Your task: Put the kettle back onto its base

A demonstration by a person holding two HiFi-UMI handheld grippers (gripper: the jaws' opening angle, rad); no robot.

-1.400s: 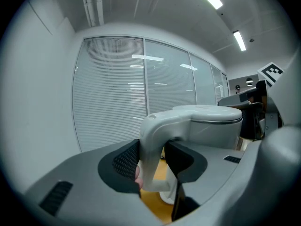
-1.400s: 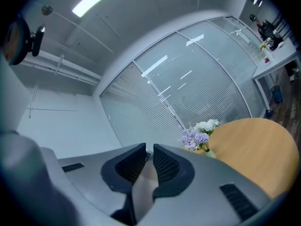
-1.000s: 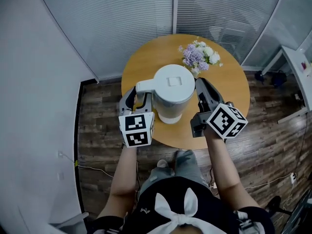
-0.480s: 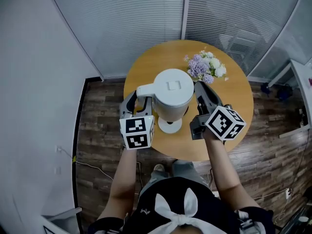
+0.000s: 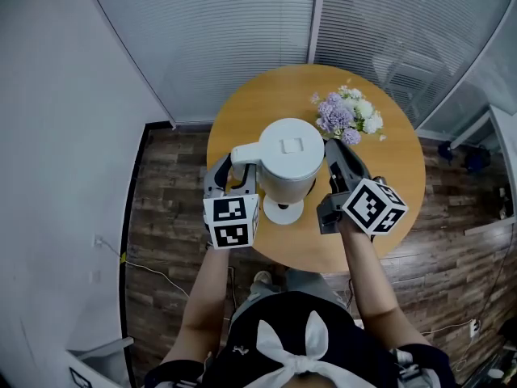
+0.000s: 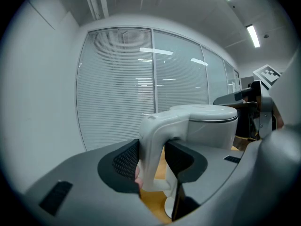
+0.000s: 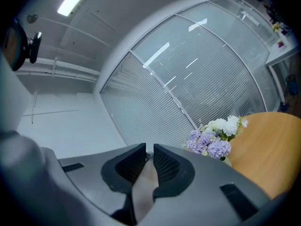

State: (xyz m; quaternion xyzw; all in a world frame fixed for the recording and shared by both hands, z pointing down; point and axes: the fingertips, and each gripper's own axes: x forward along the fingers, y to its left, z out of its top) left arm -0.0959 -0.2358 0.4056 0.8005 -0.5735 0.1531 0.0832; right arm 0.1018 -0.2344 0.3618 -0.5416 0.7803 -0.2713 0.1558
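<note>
A white kettle (image 5: 288, 157) hangs just over the round wooden table (image 5: 388, 186). My left gripper (image 5: 235, 168) is shut on its handle (image 6: 155, 140), which juts to the left; the pads (image 6: 123, 160) press on both sides of it. The round white base (image 5: 279, 214) lies on the table under the kettle's near side, half hidden by it. My right gripper (image 5: 334, 155) lies along the kettle's right side, its jaws shut with nothing between them (image 7: 148, 161). I cannot tell whether it touches the kettle.
A vase of purple and white flowers (image 5: 347, 115) (image 7: 214, 138) stands on the table behind and to the right of the kettle. Glass walls with blinds (image 5: 242, 31) curve behind the table. The near table edge (image 5: 323, 267) is by the person's legs.
Both grippers and the kettle have sunk a little towards the table. More of the base now shows in front of the kettle. The left grip on the handle is unchanged.
</note>
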